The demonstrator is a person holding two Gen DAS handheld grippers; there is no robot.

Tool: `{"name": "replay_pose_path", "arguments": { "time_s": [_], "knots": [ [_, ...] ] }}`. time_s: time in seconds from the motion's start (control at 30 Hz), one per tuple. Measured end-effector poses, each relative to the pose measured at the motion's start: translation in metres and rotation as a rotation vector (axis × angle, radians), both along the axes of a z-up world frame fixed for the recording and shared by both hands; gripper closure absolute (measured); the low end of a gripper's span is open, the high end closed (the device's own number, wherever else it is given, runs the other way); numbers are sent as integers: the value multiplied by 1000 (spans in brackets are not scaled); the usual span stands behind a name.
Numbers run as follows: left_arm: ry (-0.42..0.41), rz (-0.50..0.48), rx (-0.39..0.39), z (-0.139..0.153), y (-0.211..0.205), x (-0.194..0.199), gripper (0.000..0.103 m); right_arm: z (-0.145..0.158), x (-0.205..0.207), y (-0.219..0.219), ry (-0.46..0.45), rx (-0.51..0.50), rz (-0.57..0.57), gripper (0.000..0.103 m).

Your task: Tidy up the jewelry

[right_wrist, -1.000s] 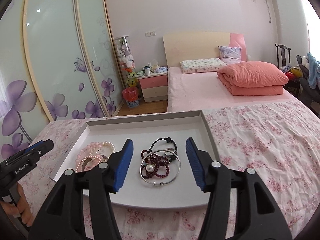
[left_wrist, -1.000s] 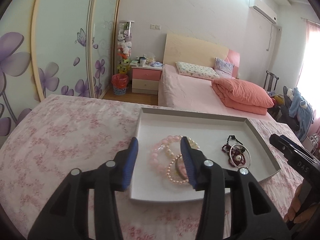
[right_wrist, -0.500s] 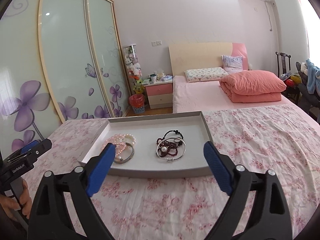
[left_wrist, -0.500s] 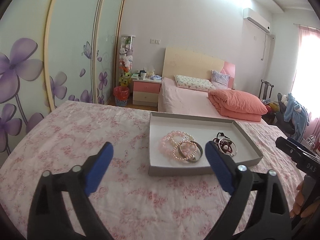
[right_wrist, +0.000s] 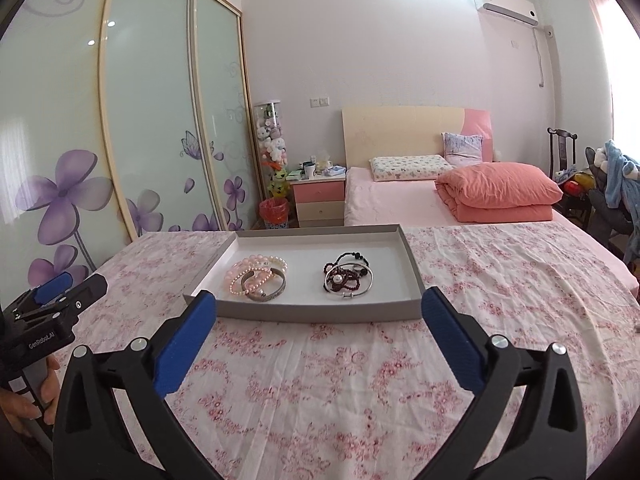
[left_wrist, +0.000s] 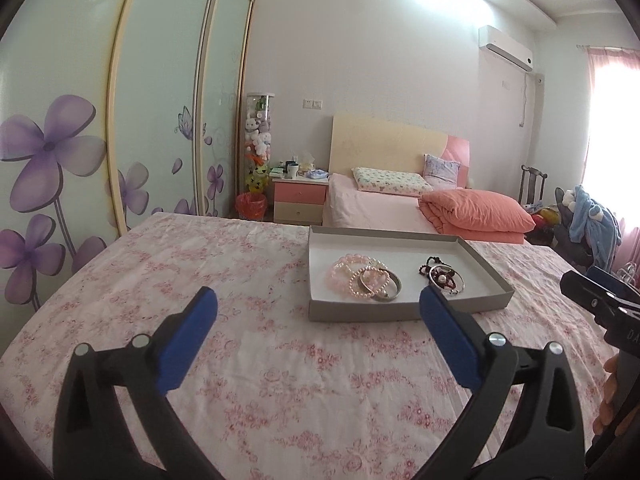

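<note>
bedroom setting – a surface (right_wrist: 360, 380) covered in a pink floral cloth stands in front of a bed (right_wrist: 400, 200) and sliding wardrobe doors (right_wrist: 152, 120) printed with purple flowers. a shallow grey tray (right_wrist: 320, 314) rests on the cloth. inside it, two groups of jewelry lie apart: pink and pearl bracelets (right_wrist: 256, 276) with a silver bangle on the left side, dark red beads (right_wrist: 348, 278) with a thin silver ring on the right side. left gripper (left_wrist: 318, 316) – jaws have just been opening and stand released, nothing between them, short of the tray's near wall. right gripper (right_wrist: 318, 314) – same condition, jaws just opened wide, empty, near the tray's front edge.
</note>
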State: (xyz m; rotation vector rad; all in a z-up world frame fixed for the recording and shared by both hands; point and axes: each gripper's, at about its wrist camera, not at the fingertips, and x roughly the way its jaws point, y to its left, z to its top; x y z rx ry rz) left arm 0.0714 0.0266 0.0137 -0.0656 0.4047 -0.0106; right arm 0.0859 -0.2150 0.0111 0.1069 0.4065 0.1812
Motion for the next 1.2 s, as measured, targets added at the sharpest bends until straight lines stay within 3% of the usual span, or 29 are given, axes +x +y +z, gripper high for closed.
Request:
{"name": "replay_pose_path", "arguments": {
  "time_s": [0.4,1.2],
  "knots": [
    [-13,-16,26,-6,-13,-27,4,-14,-23,0,2,-8,-29,2],
    [6,-41,34,-15,-20,-27,4,-20,-24,-1,19,7,-38,2]
  ]
}}
